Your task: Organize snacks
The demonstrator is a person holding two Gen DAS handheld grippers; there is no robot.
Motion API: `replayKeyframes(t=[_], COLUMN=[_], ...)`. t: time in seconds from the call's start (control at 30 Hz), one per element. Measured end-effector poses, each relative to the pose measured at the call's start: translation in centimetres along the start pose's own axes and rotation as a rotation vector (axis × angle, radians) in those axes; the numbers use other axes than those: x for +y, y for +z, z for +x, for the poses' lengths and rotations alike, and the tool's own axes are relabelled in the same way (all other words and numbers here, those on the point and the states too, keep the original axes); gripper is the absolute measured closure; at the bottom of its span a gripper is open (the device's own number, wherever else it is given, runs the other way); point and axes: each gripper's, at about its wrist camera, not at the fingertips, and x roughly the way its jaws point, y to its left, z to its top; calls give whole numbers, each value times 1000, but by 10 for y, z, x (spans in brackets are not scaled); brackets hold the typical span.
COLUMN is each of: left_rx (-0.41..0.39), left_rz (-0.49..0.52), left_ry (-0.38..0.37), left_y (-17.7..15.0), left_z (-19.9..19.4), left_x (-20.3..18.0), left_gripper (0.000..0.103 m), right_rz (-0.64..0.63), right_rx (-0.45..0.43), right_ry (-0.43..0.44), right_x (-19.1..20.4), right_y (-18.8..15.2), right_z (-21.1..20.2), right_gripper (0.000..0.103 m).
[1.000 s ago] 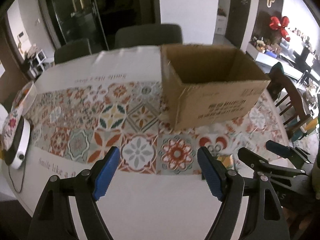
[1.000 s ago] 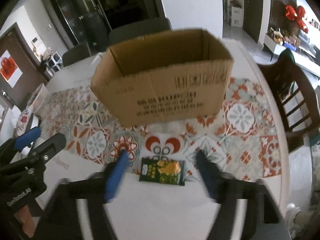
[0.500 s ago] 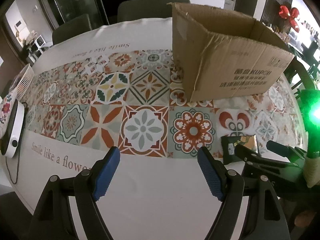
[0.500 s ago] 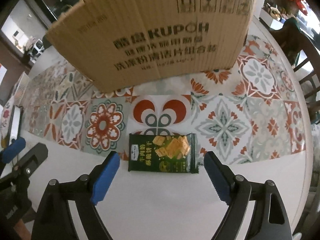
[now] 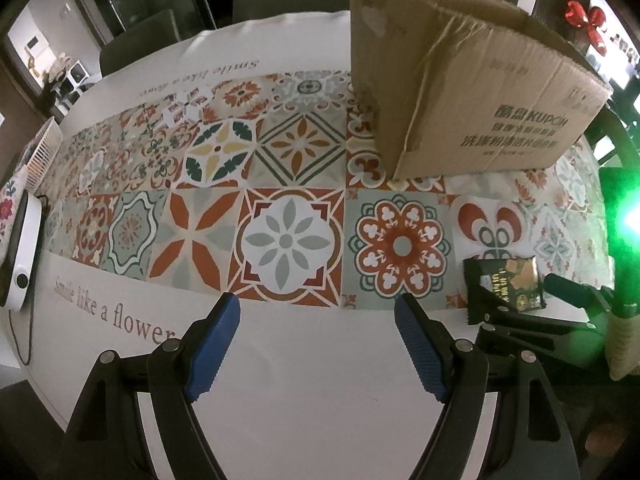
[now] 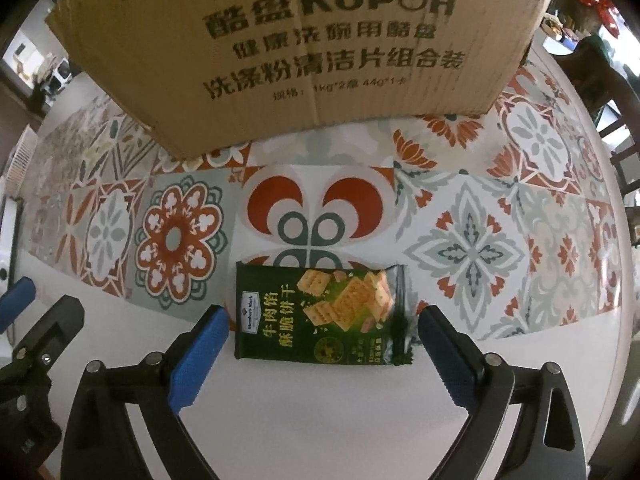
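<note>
Jaws of the right gripper (image 6: 320,344) are opening, and the green cracker packet (image 6: 320,314) lies flat between the blue ribbed pads (image 6: 196,356), untouched, its long axis running pad to pad. This gripper is the nearer one. The left gripper (image 5: 318,344) stands released over bare white cloth, with the packet off to its right. The packet is thin, glossy foil with crimped ends. Beyond it stands a corrugated cardboard box (image 6: 304,40) on the patterned tablecloth (image 6: 472,252).
</note>
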Motion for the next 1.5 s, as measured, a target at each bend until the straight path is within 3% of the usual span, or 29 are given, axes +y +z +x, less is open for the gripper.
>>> replayKeyframes(t=[0.27, 0.43, 0.73, 1.13, 1.5], left_rx=[18, 15, -10, -131, -260], left_rz=[2, 7, 25, 37, 45], left_ry=[10, 5, 5, -41, -67], left_y=[-3, -2, -2, 9, 33], left_z=[8, 7, -2, -55, -101], left_x=[0, -1, -6, -13, -12], left_gripper=[24, 24, 24, 24, 24], right_rz=[-58, -52, -31, 20, 1], right_rx=[-24, -41, -48, -186, -345], right_ry=[-70, -46, -16, 16, 38], right_x=[18, 19, -6, -26, -21], right_y=[-1, -5, -13, -9, 2], right_z=[7, 4, -17, -85, -145], right_gripper=[12, 21, 23, 23, 22])
